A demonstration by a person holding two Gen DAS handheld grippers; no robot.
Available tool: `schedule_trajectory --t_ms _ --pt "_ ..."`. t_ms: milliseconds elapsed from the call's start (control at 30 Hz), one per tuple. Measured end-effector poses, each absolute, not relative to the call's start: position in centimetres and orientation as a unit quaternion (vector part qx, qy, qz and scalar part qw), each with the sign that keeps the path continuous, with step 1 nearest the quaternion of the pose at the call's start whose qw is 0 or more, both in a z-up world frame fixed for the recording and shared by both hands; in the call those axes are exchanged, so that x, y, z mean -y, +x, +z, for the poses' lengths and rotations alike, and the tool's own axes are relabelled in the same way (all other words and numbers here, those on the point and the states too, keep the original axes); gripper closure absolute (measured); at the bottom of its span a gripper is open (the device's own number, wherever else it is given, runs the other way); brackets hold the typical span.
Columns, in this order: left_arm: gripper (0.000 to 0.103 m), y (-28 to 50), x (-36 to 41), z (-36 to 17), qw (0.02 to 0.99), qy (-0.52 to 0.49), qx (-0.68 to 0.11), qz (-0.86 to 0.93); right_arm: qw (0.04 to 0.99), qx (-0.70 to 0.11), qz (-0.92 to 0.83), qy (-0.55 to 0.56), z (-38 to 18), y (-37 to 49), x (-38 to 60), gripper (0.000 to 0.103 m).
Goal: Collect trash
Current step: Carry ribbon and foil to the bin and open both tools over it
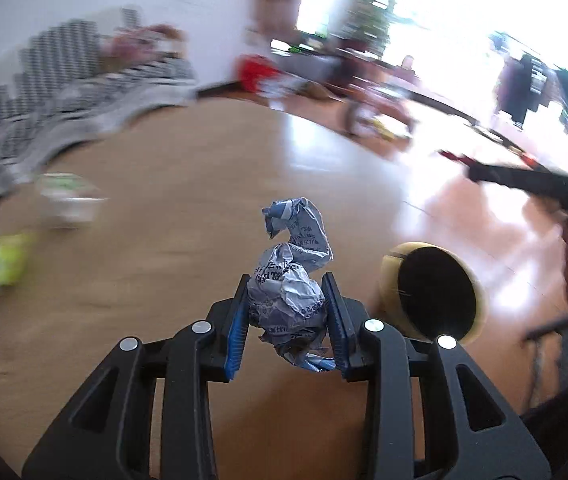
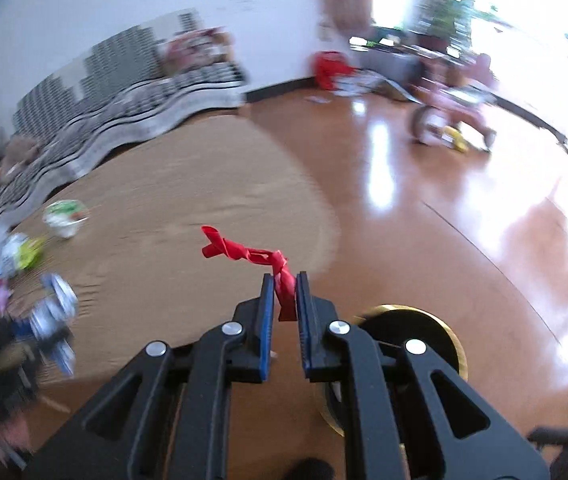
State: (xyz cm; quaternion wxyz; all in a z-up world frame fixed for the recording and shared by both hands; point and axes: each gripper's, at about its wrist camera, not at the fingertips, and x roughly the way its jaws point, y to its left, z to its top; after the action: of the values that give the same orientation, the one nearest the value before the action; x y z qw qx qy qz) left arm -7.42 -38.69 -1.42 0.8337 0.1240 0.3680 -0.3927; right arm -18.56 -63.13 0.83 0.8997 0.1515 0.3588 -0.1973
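Observation:
My left gripper (image 1: pixel 288 280) is shut on a crumpled blue-and-white printed wrapper (image 1: pixel 290 284), which sticks up past the blue pads. A round bin (image 1: pixel 436 292) with a cream rim and black inside stands on the floor just right of that gripper. In the right wrist view my right gripper (image 2: pixel 285 280) is shut on a twisted red wrapper (image 2: pixel 249 254) that trails up and to the left. The same bin, its gold-looking rim (image 2: pixel 454 340) showing, lies close under and right of the right fingers. More trash (image 2: pixel 27 254) lies on the tan rug at the left.
A white cup with a green lid (image 2: pixel 65 216) sits on the round tan rug (image 2: pixel 187 184). A striped black-and-white mattress (image 2: pixel 123 92) lines the wall. A pink child's bike (image 2: pixel 452 116) stands on the glossy wooden floor. A dark stand (image 1: pixel 544 184) is at the right.

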Motion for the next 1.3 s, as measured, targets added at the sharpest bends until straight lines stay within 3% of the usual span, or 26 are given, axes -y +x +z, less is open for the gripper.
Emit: schedule_trajectory --t_ms 300,667,733,800,833,867,900,1033,1167,1300 --pt "0.069 -14.3 54.3 -8.5 0.746 0.126 -0.439 -0.484 0.835 -0.413 -0.279 0.233 -4.2 -24.5 72.1 0.091" --pt "0.068 -13.6 57.9 -10.1 0.732 0.123 -0.466 -0.481 0.814 -0.428 -0.287 0.268 -5.9 -25.3 74.6 0.091" --pt "0.060 -13.4 58.4 -10.3 0.729 0.120 -0.472 -0.481 0.811 -0.428 -0.291 0.273 -5.8 -25.0 74.6 0.091" --pt "0.030 -13.1 58.7 -10.4 0.729 0.114 -0.474 -0.480 0.806 -0.430 -0.298 0.277 -5.8 -25.0 74.6 0.086" --pt "0.028 -13.0 58.8 -10.3 0.734 0.110 -0.470 -0.478 0.806 -0.428 -0.300 0.279 -5.7 -25.1 74.6 0.072" --pt "0.028 -12.9 58.8 -10.2 0.737 0.109 -0.467 -0.476 0.806 -0.426 -0.302 0.279 -5.6 -25.0 74.7 0.051" --pt "0.027 -12.8 58.8 -10.1 0.738 0.108 -0.467 -0.475 0.809 -0.421 -0.303 0.277 -5.3 -25.0 74.5 0.043" --pt "0.027 -12.5 57.9 -9.8 0.740 0.104 -0.468 -0.472 0.817 -0.414 -0.300 0.268 -4.8 -24.4 73.6 0.040" --pt "0.016 -11.3 55.4 -8.5 0.758 0.109 -0.458 -0.452 0.828 -0.414 -0.284 0.251 -4.1 -22.8 71.9 0.038" --pt "0.013 -9.3 51.0 -6.1 0.776 0.106 -0.448 -0.432 0.851 -0.403 -0.258 0.214 -2.4 -19.6 68.6 0.032"
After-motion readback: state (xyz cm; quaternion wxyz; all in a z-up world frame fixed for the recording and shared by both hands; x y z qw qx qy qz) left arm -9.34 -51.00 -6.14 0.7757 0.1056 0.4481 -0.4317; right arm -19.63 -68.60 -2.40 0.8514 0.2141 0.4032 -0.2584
